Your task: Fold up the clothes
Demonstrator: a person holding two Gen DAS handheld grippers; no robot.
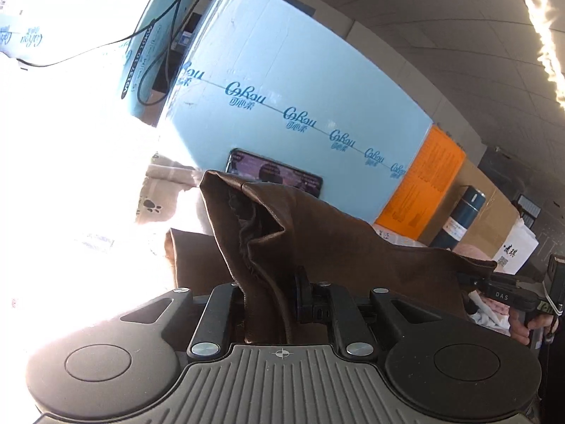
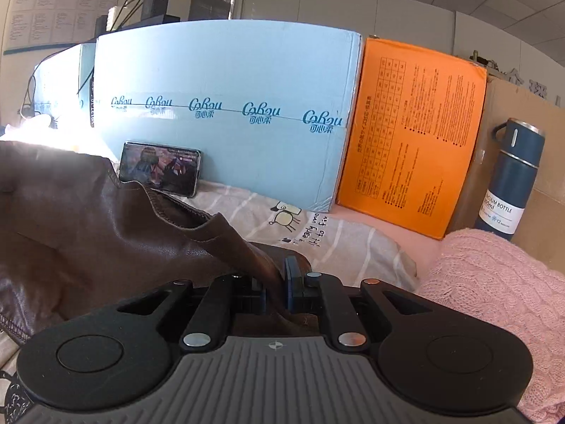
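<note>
While both hand-held grippers are pinching the same brown leather-look garment [image 2: 106,233], it is hanging stretched between them above the bed [image 2: 353,243], not lying flat. Left hand-held gripper [image 1: 272,300]: fingers drawn narrow on a bunched fold, cloth rising straight up out of the jaws into a peaked hood shape. Right hand-held gripper [image 2: 275,293]: also clamping down narrow, on a stitched hem edge that is running up and away to its left.

In the left wrist view the right hand-held gripper [image 1: 494,288] is showing at the far right, holding the garment's tip, so the long axis is running side to side, from one hand to the other, roughly parallel to the light blue carton [image 2: 229,88] behind. Neither hand is nearer; each is already on an end.

My judgement: the coming fold is depending on keeping that span taut and level before lowering it onto the printed bedsheet, clear of the pink knit [image 2: 494,282] at right and the phone [image 2: 160,168] propped against the carton.
</note>
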